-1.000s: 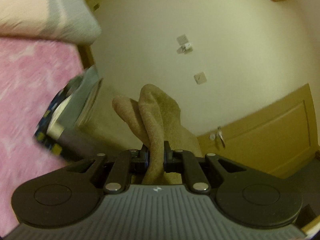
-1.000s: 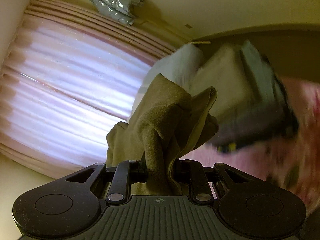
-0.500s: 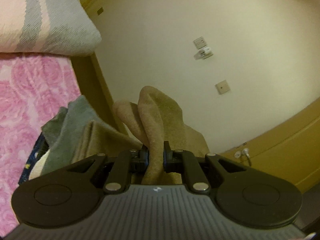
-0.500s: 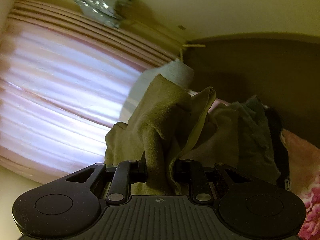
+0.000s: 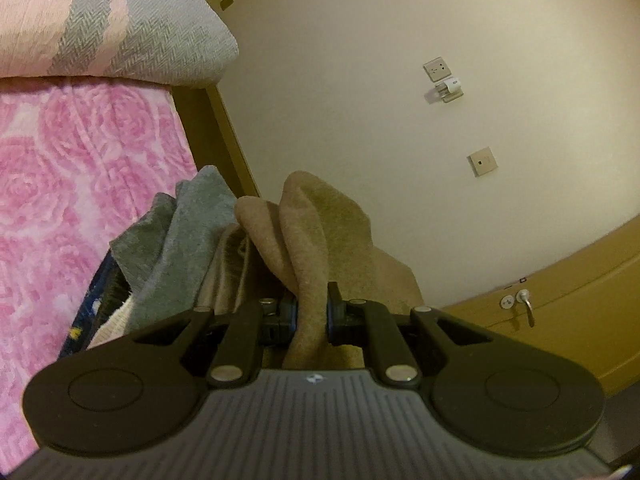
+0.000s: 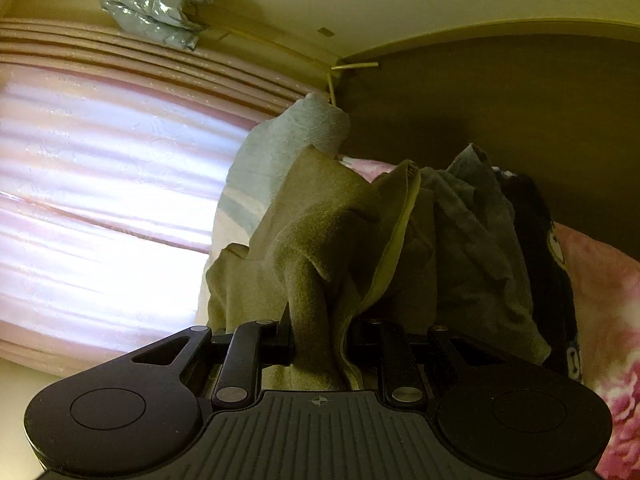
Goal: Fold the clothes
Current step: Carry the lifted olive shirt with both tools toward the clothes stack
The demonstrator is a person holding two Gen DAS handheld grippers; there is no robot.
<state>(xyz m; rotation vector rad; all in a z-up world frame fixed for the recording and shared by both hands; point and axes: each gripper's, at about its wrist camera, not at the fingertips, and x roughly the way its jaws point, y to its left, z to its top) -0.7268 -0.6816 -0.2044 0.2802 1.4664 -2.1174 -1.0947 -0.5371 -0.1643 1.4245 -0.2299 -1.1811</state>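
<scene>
We see the left gripper (image 5: 311, 314) and right gripper (image 6: 320, 336) each clamped on the tan cloth (image 6: 320, 232), which bunches up mid-frame above both.

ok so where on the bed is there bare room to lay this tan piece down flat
Free: the pink rose bedspread, between the striped pillow above and the clothes pile's grey garment at its right. Crowded: the pile beside the left gripper, and in the right view beside the right gripper, which with the left grips the tan cloth; only a pink strip shows beyond.
</scene>
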